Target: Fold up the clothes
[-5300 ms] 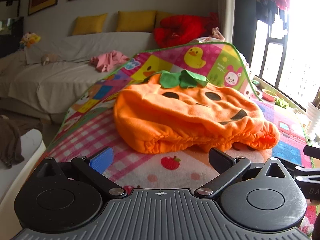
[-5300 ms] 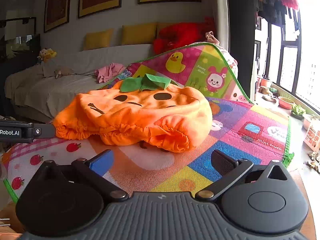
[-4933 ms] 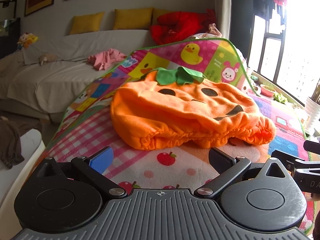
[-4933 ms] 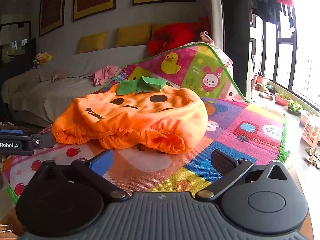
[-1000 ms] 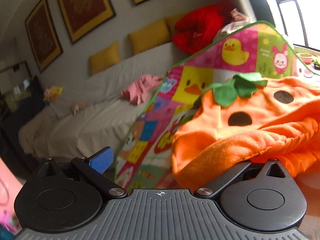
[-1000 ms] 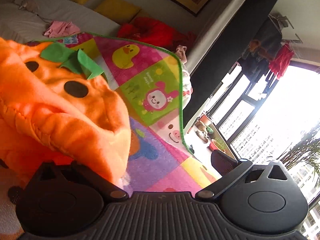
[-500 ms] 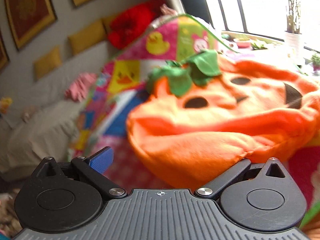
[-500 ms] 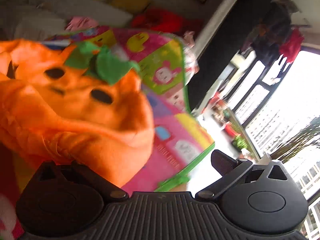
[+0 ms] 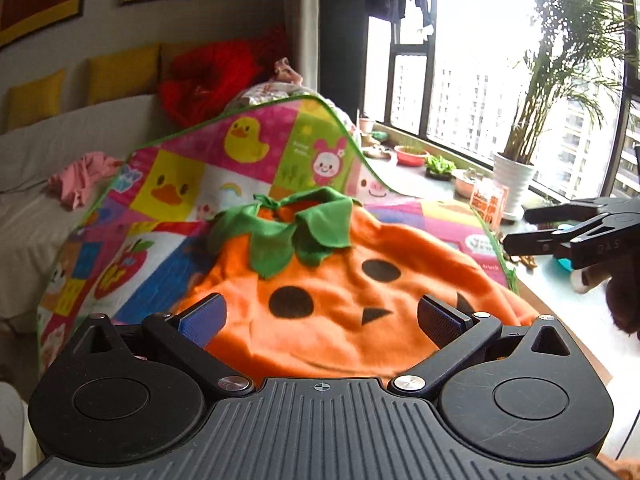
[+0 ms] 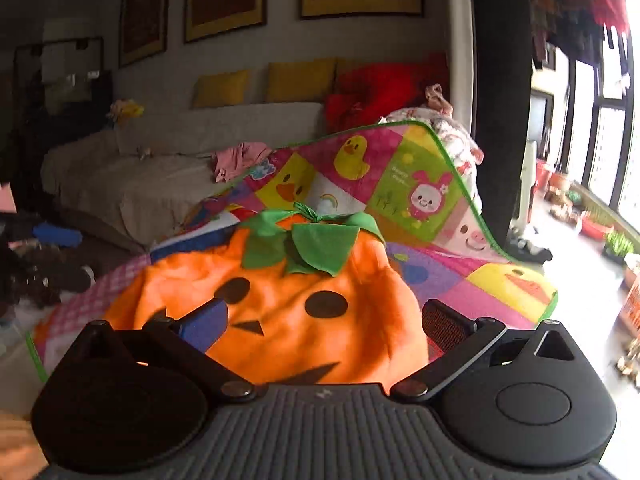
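Observation:
An orange pumpkin costume (image 9: 344,304) with black face patches and a green leaf collar (image 9: 288,236) lies face up on a colourful play mat (image 9: 180,184). It also shows in the right wrist view (image 10: 280,312). My left gripper (image 9: 322,316) is open and empty, just in front of the costume's near edge. My right gripper (image 10: 320,320) is open and empty over the costume's near edge. The right gripper's fingers (image 9: 560,232) show at the right of the left wrist view, off the mat's right side.
The mat's far end curls up against a sofa (image 10: 160,160) with yellow cushions, a red pile (image 10: 376,92) and a pink garment (image 10: 240,156). A windowsill with a potted plant (image 9: 516,180) and small pots runs on the right. Clutter lies on the floor at the left (image 10: 52,256).
Both grippers held the costume's edge lifted half a second ago. Now both have let go and are open, and the costume lies flat, turned with its collar at the far end.

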`<action>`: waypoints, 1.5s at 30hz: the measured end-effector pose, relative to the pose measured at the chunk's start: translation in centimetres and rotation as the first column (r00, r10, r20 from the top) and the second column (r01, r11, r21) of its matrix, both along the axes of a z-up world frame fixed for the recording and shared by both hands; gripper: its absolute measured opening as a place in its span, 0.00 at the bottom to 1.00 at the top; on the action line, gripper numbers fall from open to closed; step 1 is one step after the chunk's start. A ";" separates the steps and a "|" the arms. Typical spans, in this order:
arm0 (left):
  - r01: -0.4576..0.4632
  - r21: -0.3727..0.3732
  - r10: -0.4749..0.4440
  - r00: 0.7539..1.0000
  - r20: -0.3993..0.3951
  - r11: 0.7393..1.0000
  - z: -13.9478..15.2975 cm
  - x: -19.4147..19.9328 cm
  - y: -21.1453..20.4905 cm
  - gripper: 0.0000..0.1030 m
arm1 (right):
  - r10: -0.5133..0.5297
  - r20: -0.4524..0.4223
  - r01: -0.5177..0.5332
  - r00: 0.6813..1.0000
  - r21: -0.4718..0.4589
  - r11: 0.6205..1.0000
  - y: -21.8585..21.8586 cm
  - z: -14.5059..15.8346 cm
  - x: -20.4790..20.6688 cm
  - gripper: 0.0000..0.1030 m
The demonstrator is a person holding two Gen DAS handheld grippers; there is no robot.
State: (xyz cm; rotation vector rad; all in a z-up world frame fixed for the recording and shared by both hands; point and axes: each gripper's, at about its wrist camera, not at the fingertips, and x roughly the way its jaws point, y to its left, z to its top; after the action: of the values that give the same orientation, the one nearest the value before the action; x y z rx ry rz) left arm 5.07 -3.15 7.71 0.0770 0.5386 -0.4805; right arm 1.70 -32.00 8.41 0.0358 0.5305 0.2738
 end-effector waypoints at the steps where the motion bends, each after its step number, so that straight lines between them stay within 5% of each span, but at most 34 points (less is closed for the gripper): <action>1: -0.011 -0.006 0.011 1.000 -0.016 1.000 -0.2 1.4 -0.5 1.00 | 0.012 -0.044 -0.010 0.999 0.044 0.999 -0.2 -0.3 1.9 1.00; 9: -0.125 0.043 0.132 0.955 -0.267 0.991 -6.4 12.0 -2.8 1.00 | 0.105 -0.360 -0.008 0.927 0.260 0.965 0.0 -7.5 13.2 1.00; 14: -0.097 0.074 0.116 0.937 -0.329 0.993 -8.4 14.9 -3.1 1.00 | 0.112 -0.454 0.038 0.884 0.309 0.950 -0.5 -11.0 14.8 1.00; 20: -0.060 0.041 0.072 0.896 -0.437 0.997 -10.8 17.4 -3.2 1.00 | 0.109 -0.434 0.056 0.894 0.350 0.935 -0.8 -11.6 14.2 1.00; 27: -0.051 0.015 0.053 0.912 -0.406 0.999 -11.1 16.9 -2.7 1.00 | 0.139 -0.509 -0.029 0.850 0.219 0.975 1.0 -10.1 16.4 1.00; 29: -0.041 0.020 0.045 0.918 -0.394 0.999 -11.1 16.7 -2.8 1.00 | 0.142 -0.440 -0.071 0.887 0.175 0.982 1.3 -8.0 17.5 1.00; 32: -0.023 -0.014 0.016 0.912 -0.410 1.000 -10.5 17.1 -2.4 1.00 | 0.113 -0.232 -0.136 0.966 -0.082 0.987 3.7 -4.7 19.5 1.00; 34: -0.012 -0.041 -0.007 0.905 -0.424 0.999 -10.0 17.4 -2.2 1.00 | 0.122 -0.104 -0.146 0.987 -0.262 0.954 5.5 -3.4 21.1 0.99; 36: -0.004 -0.076 -0.028 0.905 -0.424 0.997 -9.2 17.8 -1.8 1.00 | 0.147 -0.029 -0.146 0.989 -0.417 0.897 7.4 -3.8 23.3 0.85; 39: -0.027 -0.121 -0.018 0.932 -0.361 0.992 -6.8 18.5 -1.3 1.00 | 0.123 -0.060 -0.136 0.991 -0.481 0.866 8.4 -6.7 27.2 0.70; 43: -0.120 -0.014 0.111 0.954 -0.277 0.993 -6.3 22.2 -2.6 1.00 | 0.061 -0.046 -0.076 0.997 -0.566 0.821 8.3 -11.7 29.6 0.69; 45: -0.166 0.068 0.177 0.959 -0.222 0.984 -7.0 24.5 -3.5 1.00 | 0.045 -0.041 -0.060 0.998 -0.536 0.842 7.7 -11.7 29.7 0.70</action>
State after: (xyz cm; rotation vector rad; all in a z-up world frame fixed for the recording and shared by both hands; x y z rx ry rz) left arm 29.60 -6.65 0.76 0.0210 0.7755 -0.3080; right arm 31.40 -24.30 -3.29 -0.5259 0.6216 0.1694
